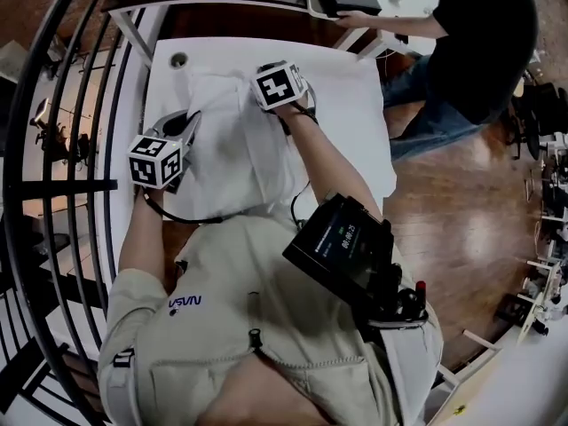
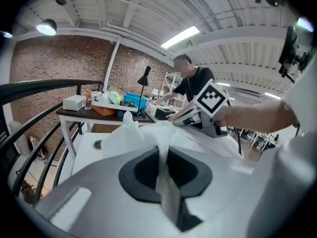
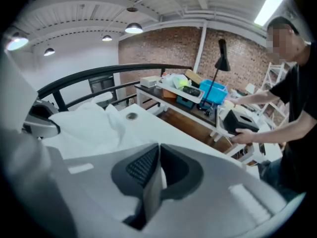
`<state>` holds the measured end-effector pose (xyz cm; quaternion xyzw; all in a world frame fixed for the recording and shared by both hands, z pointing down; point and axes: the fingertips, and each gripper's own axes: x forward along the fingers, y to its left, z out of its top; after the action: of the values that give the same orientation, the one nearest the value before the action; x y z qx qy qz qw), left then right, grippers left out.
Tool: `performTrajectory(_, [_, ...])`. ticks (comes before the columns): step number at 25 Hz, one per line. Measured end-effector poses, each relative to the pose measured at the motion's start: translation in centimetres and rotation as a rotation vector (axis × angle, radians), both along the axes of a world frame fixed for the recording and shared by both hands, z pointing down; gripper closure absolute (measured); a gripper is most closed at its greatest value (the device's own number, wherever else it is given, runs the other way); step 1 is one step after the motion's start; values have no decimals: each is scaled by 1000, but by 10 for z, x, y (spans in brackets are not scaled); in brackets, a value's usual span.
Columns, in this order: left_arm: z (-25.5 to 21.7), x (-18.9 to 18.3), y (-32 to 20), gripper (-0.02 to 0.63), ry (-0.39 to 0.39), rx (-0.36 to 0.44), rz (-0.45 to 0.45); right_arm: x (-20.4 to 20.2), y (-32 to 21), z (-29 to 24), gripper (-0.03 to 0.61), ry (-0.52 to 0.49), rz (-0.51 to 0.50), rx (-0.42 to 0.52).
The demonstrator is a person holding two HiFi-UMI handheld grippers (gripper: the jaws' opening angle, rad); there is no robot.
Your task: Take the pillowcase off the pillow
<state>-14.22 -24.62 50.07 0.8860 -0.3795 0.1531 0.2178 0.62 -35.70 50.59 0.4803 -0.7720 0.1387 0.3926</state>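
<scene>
Visibly white and crumpled, the pillowcase (image 1: 232,149) is bunched near the worktop's (image 1: 359,105) left edge, its folds pinched by both left gripper (image 2: 162,152) and right gripper (image 3: 157,157).

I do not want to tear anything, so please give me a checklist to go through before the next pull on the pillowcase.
1. Left hand-held gripper shut on pillowcase fabric: ok.
2. Right hand-held gripper holding fabric: cannot tell; jaws together, only a white sliver between.
3. Pillowcase resting on white table: ok.
4. Open end of pillowcase found: cannot tell.
5. Bystander apart from the pillowcase: ok.
</scene>
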Motion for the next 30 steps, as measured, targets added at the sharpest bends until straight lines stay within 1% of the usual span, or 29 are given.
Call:
performTrajectory(2, [-12,-2,2,583,13,35,-4,13,-1,-6,565,-9,37,18])
performTrajectory(6, [-26,-12,6,583,27,82,-18,40,7,-2,565,-11,145,-11])
performTrajectory(8, [-31,-16,12,584,29,101,-16,45,3,-9,566,-16,142,37])
performTrajectory(10, [-32,-22,21,584,33,113,-20,57,0,-11,566,4,157,71])
performTrajectory(12, [-27,-32,25,586,57,96,-48,78,2,-1,566,24,205,57])
performTrajectory(15, [-7,-43,20,584,100,31,-91,101,10,16,566,20,274,-1])
performTrajectory(17, [3,-37,10,583,95,6,-91,101,14,22,566,38,270,-24])
performTrajectory(19, [9,-27,0,573,57,2,-79,92,13,21,563,36,228,-8])
performTrajectory(21, [14,-21,-7,553,13,11,-69,81,8,16,552,9,184,34])
performTrajectory(23, [16,-19,-12,521,-14,17,-75,75,11,18,532,-27,186,33])
performTrajectory(25, [18,-22,-15,459,-30,18,-96,69,15,17,506,-69,197,37])
performTrajectory(28, [14,-30,-11,381,-50,43,-127,64,17,-9,488,-100,206,143])
performTrajectory(30, [5,-34,-3,360,-51,75,-138,60,29,-30,488,-144,207,202])
